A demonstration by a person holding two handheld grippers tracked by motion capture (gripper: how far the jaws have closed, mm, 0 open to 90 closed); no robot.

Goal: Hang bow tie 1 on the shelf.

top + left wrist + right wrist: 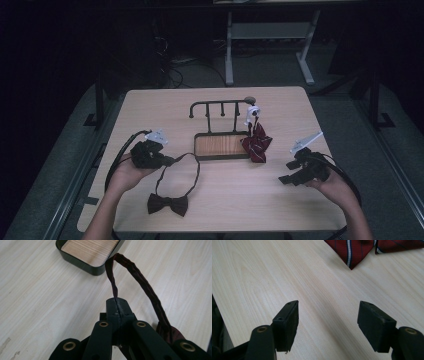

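Above table, left gripper [167, 161] clamping strap [192, 167]

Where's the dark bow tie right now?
In the high view, the dark bow tie lies near the table's front edge, left of centre; its strap loops up to the left tongs, shut on it.

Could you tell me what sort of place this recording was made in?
Probably a lab or workshop set up for recording, not a home. A bare wooden table stands alone in a dark room, cables trail on the floor behind it, and a white bench frame stands beyond. A person's hands hold the left gripper and the right gripper.
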